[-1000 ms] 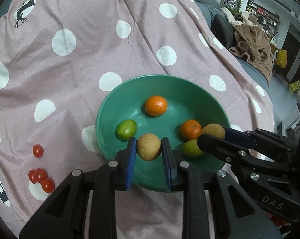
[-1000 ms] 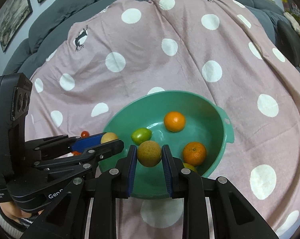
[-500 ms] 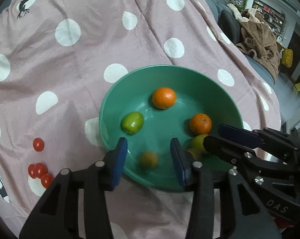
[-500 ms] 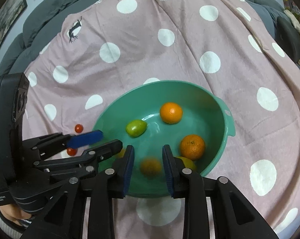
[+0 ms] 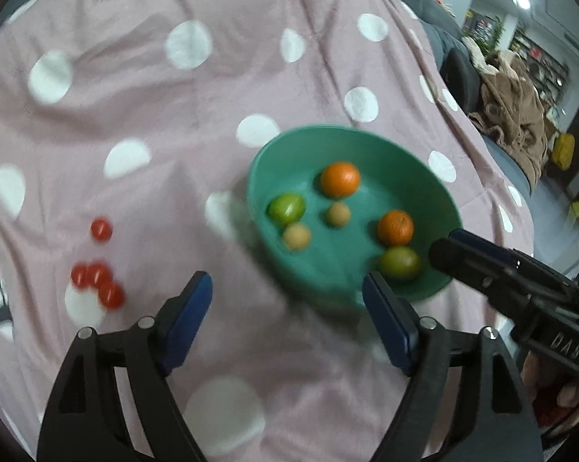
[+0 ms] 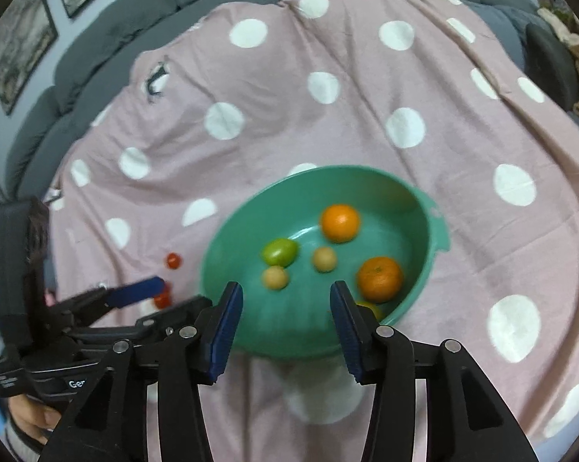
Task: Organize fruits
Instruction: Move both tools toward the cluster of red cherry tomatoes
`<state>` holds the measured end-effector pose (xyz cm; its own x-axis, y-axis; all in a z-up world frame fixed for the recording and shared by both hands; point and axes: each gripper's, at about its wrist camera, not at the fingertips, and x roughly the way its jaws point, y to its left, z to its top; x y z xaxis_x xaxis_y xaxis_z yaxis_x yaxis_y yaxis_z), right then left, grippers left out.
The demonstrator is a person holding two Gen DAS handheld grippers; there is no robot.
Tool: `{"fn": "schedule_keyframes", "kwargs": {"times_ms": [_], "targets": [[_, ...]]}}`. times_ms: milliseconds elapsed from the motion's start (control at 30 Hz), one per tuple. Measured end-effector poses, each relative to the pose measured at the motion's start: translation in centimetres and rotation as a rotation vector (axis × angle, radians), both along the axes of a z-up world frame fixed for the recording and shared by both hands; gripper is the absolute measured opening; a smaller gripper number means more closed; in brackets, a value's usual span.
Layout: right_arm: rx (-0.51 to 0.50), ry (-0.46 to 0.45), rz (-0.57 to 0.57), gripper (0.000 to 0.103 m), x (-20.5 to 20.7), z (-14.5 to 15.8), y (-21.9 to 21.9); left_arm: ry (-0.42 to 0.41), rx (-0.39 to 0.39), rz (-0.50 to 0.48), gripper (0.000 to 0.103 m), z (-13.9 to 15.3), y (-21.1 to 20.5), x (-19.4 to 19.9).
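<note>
A green bowl (image 5: 416, 165) (image 6: 424, 208) on the pink dotted cloth holds two oranges (image 5: 340, 179) (image 6: 380, 279), two green fruits (image 5: 286, 208) (image 6: 280, 251) and two small tan fruits (image 5: 297, 236) (image 6: 324, 258). My left gripper (image 5: 287, 313) is open and empty, near the bowl's front left rim. My right gripper (image 6: 285, 308) is open and empty, above the bowl's front rim. Several cherry tomatoes (image 5: 97, 275) lie on the cloth left of the bowl; one also shows in the right wrist view (image 6: 173, 260).
The pink cloth with white dots (image 5: 174, 123) covers a grey sofa (image 6: 108, 34). A brown blanket (image 5: 516, 107) lies at the far right. The other gripper shows in each view, the right one (image 5: 520, 281) and the left one (image 6: 97, 308).
Both grippers have opened and dropped their tan fruits into the bowl. Both have pulled back from the bowl, the left one swinging left toward the tomatoes.
</note>
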<state>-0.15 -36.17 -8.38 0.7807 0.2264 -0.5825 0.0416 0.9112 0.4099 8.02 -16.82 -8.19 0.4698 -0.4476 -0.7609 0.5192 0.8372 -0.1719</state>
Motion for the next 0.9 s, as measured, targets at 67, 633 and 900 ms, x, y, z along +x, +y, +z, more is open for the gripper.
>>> {"fn": "schedule_keyframes", "kwargs": {"times_ms": [67,633,900], "targets": [[0.002,-0.009,0.045,0.048,-0.4,-0.2,1.1,0.03,-0.006,0.024,0.081,-0.6,1.6,-0.7],[-0.087,-0.039,0.335,0.048,-2.8,0.8,11.1,0.12,-0.122,0.256,0.102,-1.3,16.1,-6.8],[-0.111,0.032,0.415,0.048,-2.4,-0.4,15.0,0.127,-0.139,0.3,0.102,-2.4,19.4,-8.3]]}}
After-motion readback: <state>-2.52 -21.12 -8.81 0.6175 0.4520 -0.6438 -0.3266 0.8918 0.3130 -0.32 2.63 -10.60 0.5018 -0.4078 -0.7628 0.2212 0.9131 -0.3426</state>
